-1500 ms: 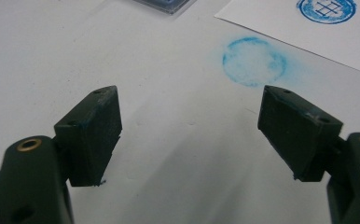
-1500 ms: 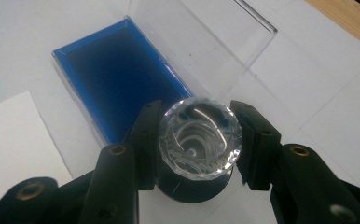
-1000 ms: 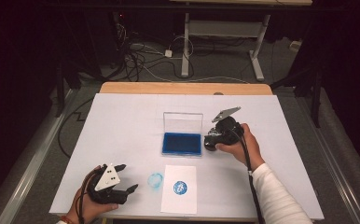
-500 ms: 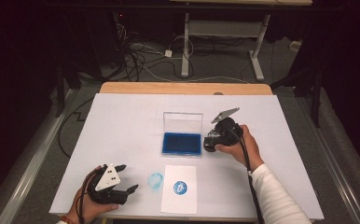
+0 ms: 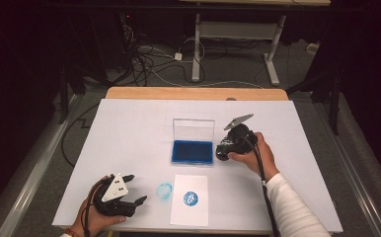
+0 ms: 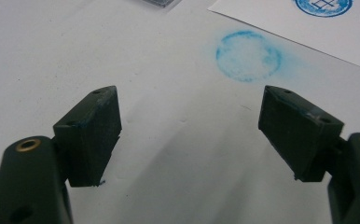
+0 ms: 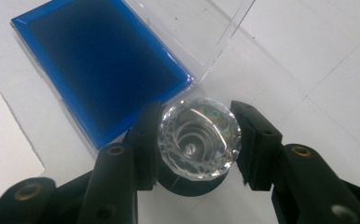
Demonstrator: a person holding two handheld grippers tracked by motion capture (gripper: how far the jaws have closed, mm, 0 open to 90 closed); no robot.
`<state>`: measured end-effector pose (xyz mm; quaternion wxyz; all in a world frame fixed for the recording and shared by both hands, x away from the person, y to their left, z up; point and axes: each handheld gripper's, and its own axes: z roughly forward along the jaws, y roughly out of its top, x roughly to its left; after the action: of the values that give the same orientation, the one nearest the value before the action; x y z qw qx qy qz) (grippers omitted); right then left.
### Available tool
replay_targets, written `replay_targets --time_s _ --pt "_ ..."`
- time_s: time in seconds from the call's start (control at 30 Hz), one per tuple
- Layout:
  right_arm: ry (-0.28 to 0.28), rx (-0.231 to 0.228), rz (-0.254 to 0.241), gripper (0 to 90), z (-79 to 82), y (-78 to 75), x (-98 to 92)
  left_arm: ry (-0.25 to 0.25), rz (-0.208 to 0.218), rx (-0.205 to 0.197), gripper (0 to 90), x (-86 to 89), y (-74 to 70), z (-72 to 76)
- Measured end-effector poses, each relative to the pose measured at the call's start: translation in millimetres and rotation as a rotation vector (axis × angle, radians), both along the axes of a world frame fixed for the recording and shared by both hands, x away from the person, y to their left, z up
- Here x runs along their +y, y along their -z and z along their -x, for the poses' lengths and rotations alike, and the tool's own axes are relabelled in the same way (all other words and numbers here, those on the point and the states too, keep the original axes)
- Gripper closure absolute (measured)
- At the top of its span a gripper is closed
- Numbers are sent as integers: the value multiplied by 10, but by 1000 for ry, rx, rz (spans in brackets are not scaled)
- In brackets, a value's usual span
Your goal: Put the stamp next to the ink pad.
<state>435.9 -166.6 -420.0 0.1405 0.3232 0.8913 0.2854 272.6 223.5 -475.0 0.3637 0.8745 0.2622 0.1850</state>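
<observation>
The right tongs [image 7: 194, 140] pinch the clear-handled stamp [image 7: 199, 137] just beside the open ink pad [image 5: 192, 151]; the paper [image 5: 190, 200] nearby already bears one print, so re-inking seems next. Left tongs [image 6: 187, 135] are spread, empty.

In the high view the worktop [image 5: 129, 133] fills the middle of the frame, and the ink pad [image 5: 192, 151] lies at its centre with its lid [image 5: 193, 130] standing open just behind it. Just right of the pad, the right gripper [image 5: 226, 148] holds the stamp [image 7: 199, 138] between its jaws, close over the worktop beside the pad's right edge. Below the pad, toward the bottom edge, lies the sheet of paper [image 5: 189, 200] with a stamp print [image 5: 191, 198] on it. Just left of the sheet an ink smudge [image 5: 164, 190] sits on the worktop, and further left, at lower left, rests the left gripper [image 5: 132, 196], its jaws standing apart and pointing toward the smudge.
</observation>
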Motion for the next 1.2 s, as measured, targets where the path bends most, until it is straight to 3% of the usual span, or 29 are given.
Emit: replay_targets --time_s 0.33,0.6,0.73,0.9,1.0,1.2 --pt "6 -22 -28 449 30 -52 -29 -2 2 1 202 -2 2 -3" --pt "22 -79 -73 377 69 -116 -68 -2 2 1 202 -2 3 -4" --pt "28 -100 -141 317 102 -155 -83 -2 0 -1 202 2 -4 1" --pt "62 -152 -145 262 145 -197 -65 -1 -4 -1 202 -2 -7 4" --pt "86 -163 -165 197 158 -210 -69 -1 -7 0 202 -7 -4 3" --pt "89 -184 -192 163 170 -231 -94 -8 -4 -2 202 6 -6 -1"
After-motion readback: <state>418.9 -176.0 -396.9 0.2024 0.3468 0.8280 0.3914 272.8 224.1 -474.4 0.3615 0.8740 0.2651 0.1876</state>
